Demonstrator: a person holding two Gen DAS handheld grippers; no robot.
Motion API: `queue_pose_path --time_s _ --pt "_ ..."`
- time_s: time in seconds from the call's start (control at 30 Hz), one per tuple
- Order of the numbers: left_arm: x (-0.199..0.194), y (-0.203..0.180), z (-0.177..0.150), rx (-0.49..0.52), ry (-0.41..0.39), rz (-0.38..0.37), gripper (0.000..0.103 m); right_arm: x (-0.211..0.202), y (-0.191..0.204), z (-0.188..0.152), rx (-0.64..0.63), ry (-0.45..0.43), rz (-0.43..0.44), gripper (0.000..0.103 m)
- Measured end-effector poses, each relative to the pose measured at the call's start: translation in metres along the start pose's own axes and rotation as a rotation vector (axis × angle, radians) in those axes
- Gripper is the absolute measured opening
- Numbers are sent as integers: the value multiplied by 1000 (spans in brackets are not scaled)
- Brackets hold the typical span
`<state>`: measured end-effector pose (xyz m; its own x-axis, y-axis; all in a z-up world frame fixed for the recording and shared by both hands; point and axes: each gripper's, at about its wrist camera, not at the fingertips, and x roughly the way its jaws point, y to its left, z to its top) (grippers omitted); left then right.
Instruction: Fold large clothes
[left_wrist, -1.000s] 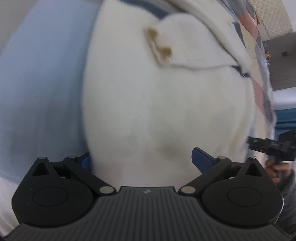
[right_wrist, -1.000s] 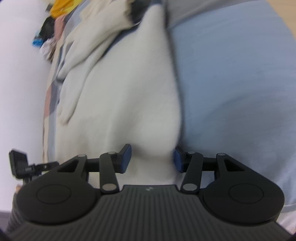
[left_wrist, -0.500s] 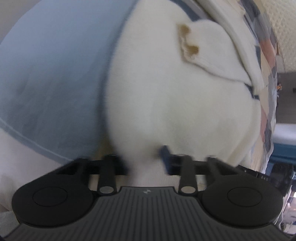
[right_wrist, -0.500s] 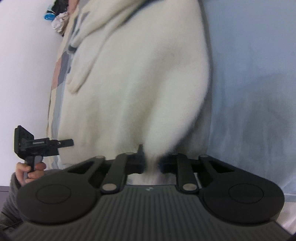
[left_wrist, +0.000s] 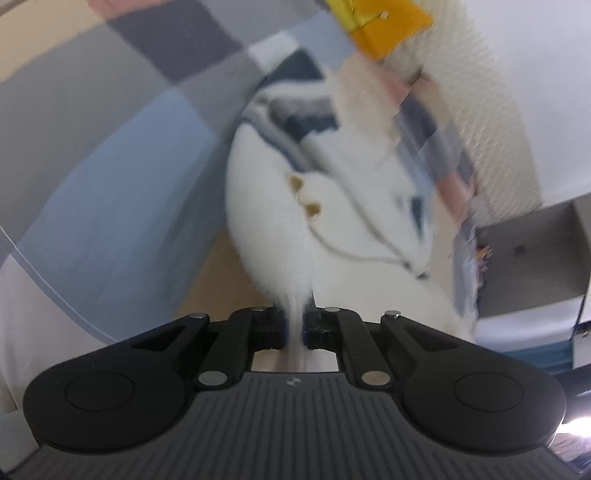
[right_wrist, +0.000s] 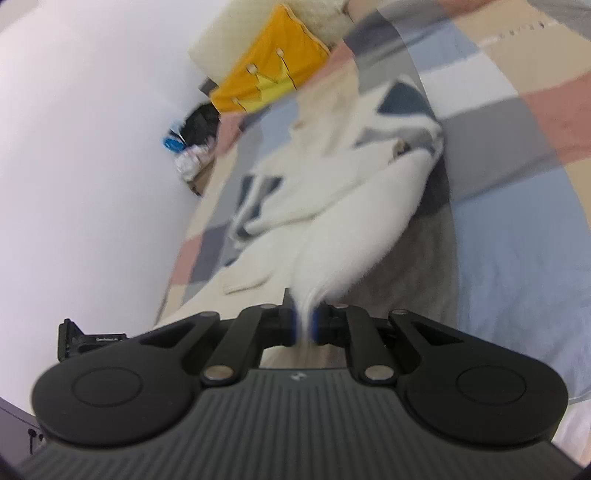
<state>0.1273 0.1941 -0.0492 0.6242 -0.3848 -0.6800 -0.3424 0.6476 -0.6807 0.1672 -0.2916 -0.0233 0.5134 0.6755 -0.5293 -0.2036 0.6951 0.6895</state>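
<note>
Both grippers, left (left_wrist: 294, 329) and right (right_wrist: 304, 326), went from open to fingers clamped on the fluffy white fleece garment (left_wrist: 266, 221), now lifted off the patchwork bed (right_wrist: 517, 206), so folding's underway.

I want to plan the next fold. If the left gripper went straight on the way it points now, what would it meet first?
Probably the white garment itself: the left gripper is shut on its edge, and the cloth stretches straight ahead. Beyond lies the patchwork bedcover; depth is unclear.
</note>
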Motion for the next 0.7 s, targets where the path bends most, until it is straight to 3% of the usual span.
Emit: queue_pose_path --time_s 0.33,0.57,0.7 --pt "-101 -14 -31 21 -91 -71 7 -52 32 -17 -27 -111 56 9" --pt "-173 3 -83 37 -147 -142 7 -101 63 -58 -70 -157 82 9" --pt "-197 7 -107 58 -133 -186 7 -133 72 -85 -69 -186 99 9"
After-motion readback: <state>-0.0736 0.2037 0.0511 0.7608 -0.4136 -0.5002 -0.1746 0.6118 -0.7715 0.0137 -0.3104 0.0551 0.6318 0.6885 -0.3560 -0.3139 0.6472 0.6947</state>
